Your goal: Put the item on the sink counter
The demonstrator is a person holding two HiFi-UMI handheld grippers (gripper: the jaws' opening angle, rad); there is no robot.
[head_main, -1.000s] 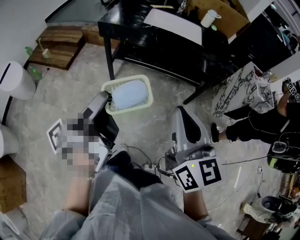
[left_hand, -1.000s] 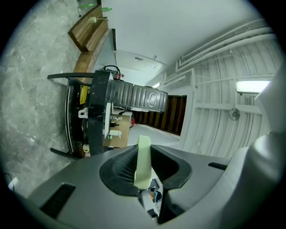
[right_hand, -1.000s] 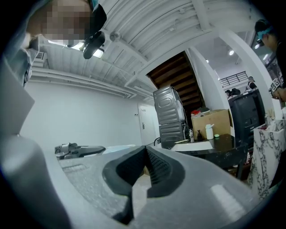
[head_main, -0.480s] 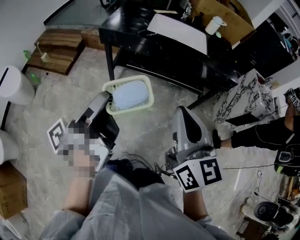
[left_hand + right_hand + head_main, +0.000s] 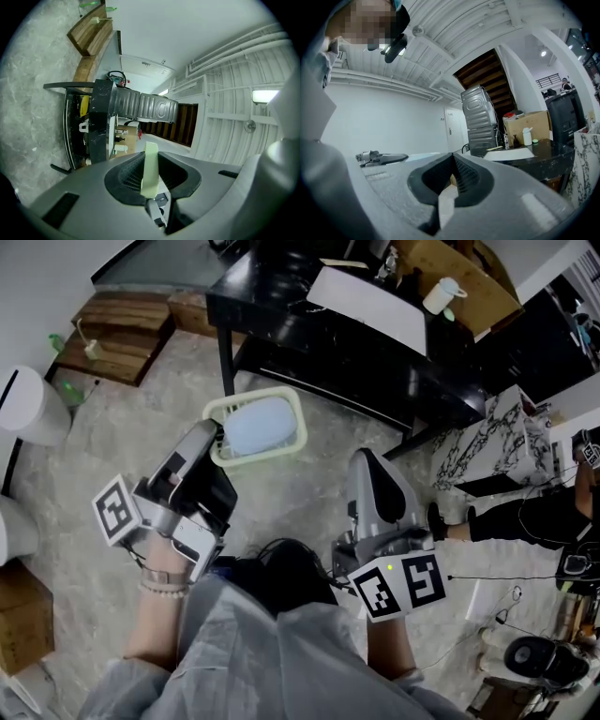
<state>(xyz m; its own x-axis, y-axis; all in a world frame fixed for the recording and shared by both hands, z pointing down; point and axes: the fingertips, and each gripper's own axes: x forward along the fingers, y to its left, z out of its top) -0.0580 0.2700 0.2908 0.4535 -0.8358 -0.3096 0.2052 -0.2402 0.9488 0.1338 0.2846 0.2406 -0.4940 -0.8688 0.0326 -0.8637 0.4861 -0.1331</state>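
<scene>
L fingers (image 5: 127,174) clamp basket rim (image 5: 151,166)

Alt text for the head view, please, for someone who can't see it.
Seen from above, the left claw grips the rim of a pale green basket holding a pale blue item, above a stone-look floor. The right claw is shut and empty beside it, and a black table stands ahead.
</scene>
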